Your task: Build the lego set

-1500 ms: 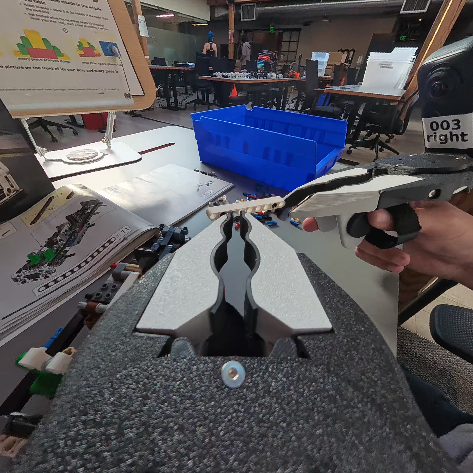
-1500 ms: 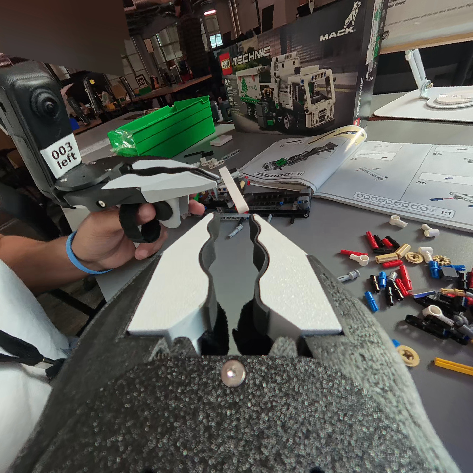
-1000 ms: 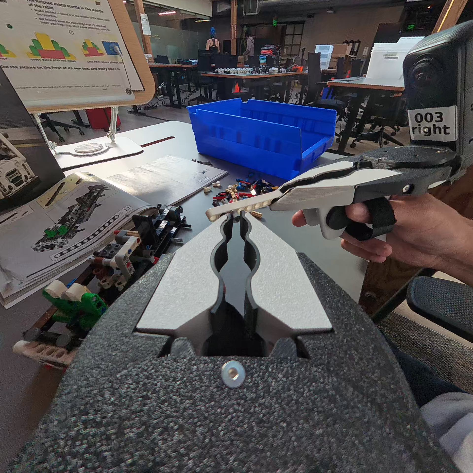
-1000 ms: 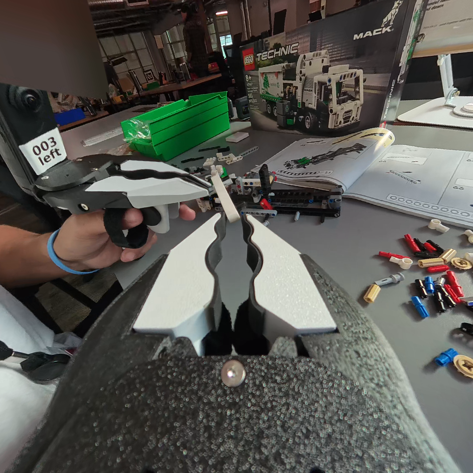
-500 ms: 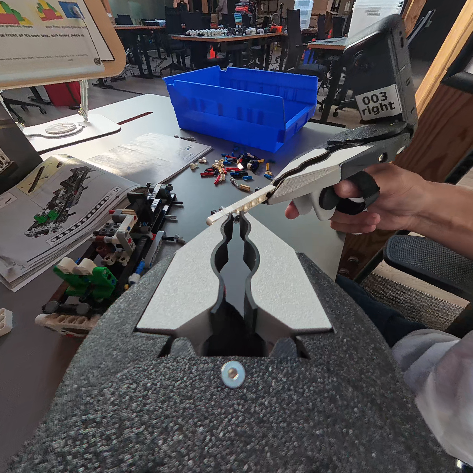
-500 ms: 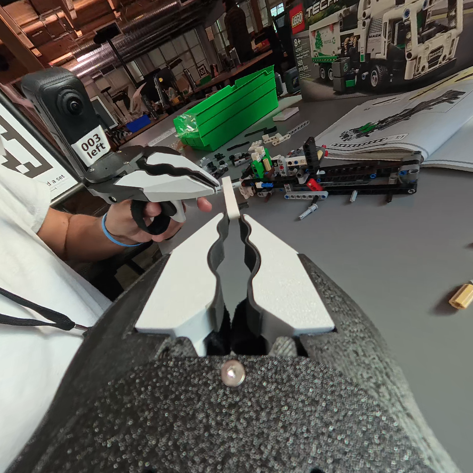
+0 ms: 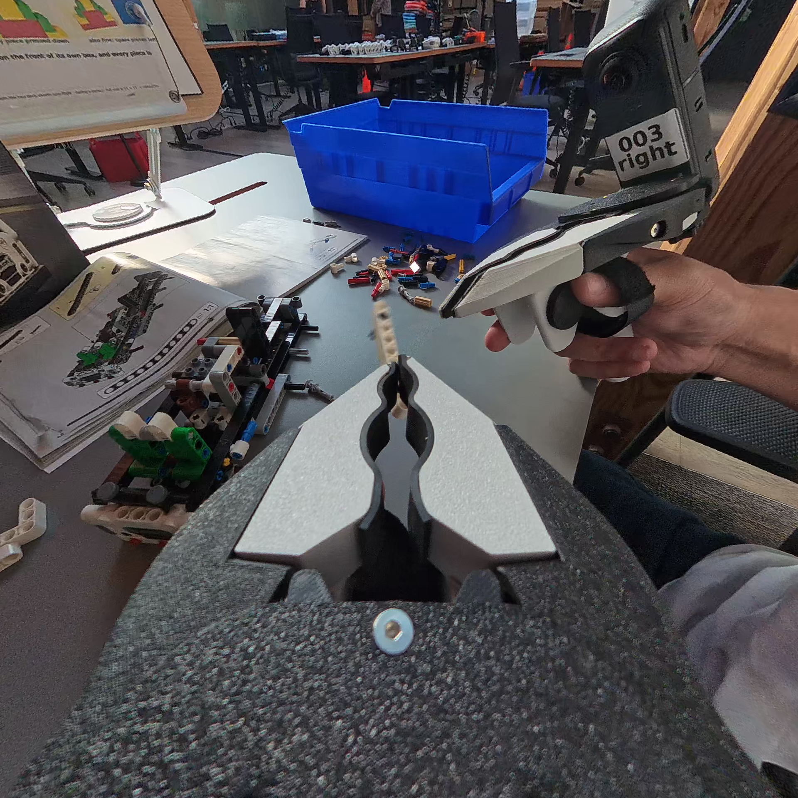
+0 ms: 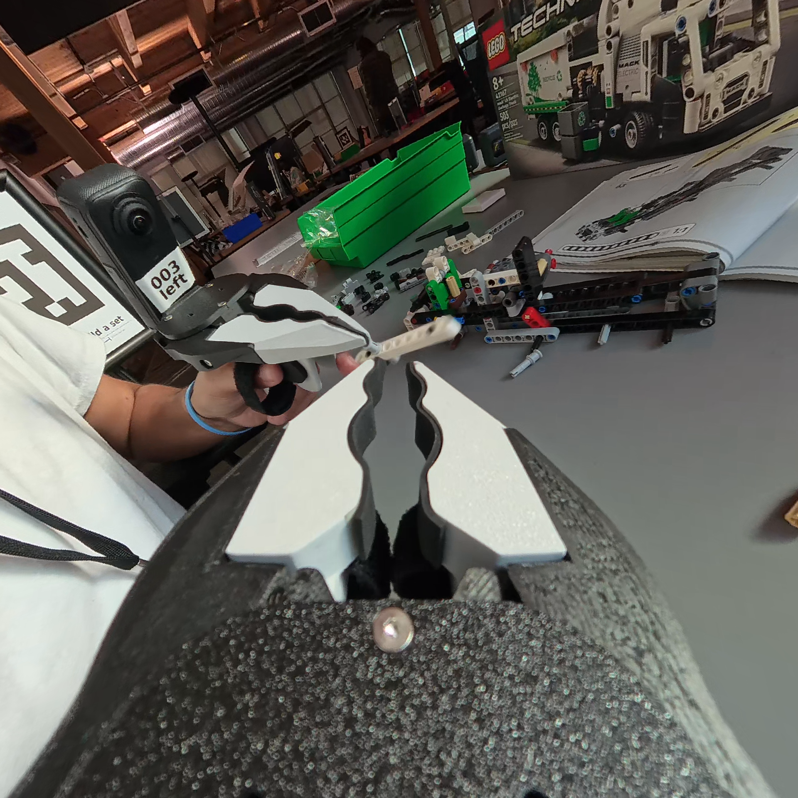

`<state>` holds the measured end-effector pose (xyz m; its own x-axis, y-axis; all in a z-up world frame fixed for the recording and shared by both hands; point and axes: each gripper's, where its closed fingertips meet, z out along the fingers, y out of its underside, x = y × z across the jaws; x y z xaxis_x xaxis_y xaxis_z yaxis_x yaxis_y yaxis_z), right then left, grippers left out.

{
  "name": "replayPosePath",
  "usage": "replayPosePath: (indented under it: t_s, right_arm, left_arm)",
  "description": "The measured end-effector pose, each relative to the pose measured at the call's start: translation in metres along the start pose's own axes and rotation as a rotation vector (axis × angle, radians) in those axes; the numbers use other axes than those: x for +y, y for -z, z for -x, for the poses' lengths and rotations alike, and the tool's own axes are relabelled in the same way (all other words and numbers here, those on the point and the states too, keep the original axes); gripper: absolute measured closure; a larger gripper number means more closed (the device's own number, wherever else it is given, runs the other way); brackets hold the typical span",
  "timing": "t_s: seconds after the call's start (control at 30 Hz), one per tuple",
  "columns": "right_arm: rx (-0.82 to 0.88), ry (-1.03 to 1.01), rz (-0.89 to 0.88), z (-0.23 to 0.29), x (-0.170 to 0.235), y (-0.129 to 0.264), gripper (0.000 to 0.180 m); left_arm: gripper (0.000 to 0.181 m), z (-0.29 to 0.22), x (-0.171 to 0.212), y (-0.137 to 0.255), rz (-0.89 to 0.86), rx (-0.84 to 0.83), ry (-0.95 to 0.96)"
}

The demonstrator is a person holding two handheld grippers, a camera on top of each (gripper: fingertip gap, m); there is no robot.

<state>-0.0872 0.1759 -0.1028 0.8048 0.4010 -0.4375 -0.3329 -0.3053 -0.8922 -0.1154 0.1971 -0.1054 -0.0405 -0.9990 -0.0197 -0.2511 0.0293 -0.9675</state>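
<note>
White and pierced with holes, the Technic beam (image 7: 385,334) is pinched at its near end by the left gripper (image 7: 397,367), jutting forward above the grey table (image 7: 496,371). The right gripper (image 8: 393,367) stands slightly parted, holding nothing, just beside the beam. The half-built chassis (image 8: 561,302) lies beyond; the beam's clamped end is hidden, its outline seemingly motion-blurred.

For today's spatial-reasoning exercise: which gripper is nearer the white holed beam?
Left. The left gripper has its jaws shut on one end of the white holed beam; the right gripper sits apart, off to the beam's right, not touching it.
</note>
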Motion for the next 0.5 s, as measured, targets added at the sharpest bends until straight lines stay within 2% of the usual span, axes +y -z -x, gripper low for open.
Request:
replayPosePath:
  t_s: [0.3, 0.43, 0.5]
  right_arm:
    - [0.035, -0.003, 0.053, -0.006, 0.008, -0.001, 0.165]
    - [0.012, -0.025, 0.049, -0.005, 0.008, -0.001, 0.166]
    - [-0.007, -0.045, 0.052, -0.004, 0.009, -0.001, 0.166]
  left_arm:
    - [0.181, 0.004, 0.010, 0.017, 0.044, -0.020, -0.028]
    - [0.181, 0.050, 0.038, 0.039, 0.197, -0.184, -0.146]
    - [0.171, 0.068, 0.053, 0.043, 0.261, -0.236, -0.172]
